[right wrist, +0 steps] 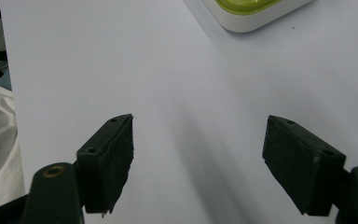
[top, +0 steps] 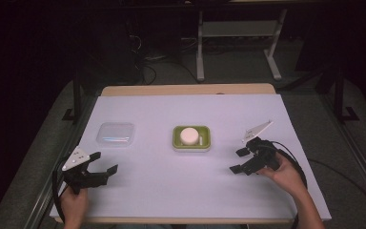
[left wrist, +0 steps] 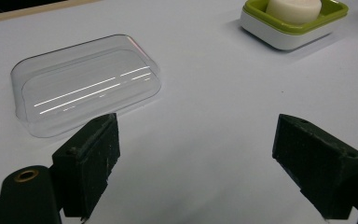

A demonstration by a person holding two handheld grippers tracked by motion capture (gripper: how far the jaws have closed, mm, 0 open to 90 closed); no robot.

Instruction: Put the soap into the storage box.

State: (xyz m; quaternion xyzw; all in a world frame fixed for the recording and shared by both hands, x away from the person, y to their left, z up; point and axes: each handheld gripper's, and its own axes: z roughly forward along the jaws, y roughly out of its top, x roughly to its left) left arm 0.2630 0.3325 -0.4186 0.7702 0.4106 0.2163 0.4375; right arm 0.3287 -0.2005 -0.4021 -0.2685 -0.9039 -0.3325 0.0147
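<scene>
Ahead of the left gripper's black fingers (left wrist: 91, 163) lies a clear lid (left wrist: 86, 83) streaked with thin white reflections. The soap dish (top: 191, 138), lime green inside a white shell, holds a cream-white round soap (top: 189, 136). Under both grippers' fingers the table cover (top: 181, 181) is plain pale lilac-white.

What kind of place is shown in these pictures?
Probably a lab or recording workspace, not a home: a wooden table under a white sheet, a person's hands holding two black grippers, left and right, with metal frames and cables on the floor behind.
</scene>
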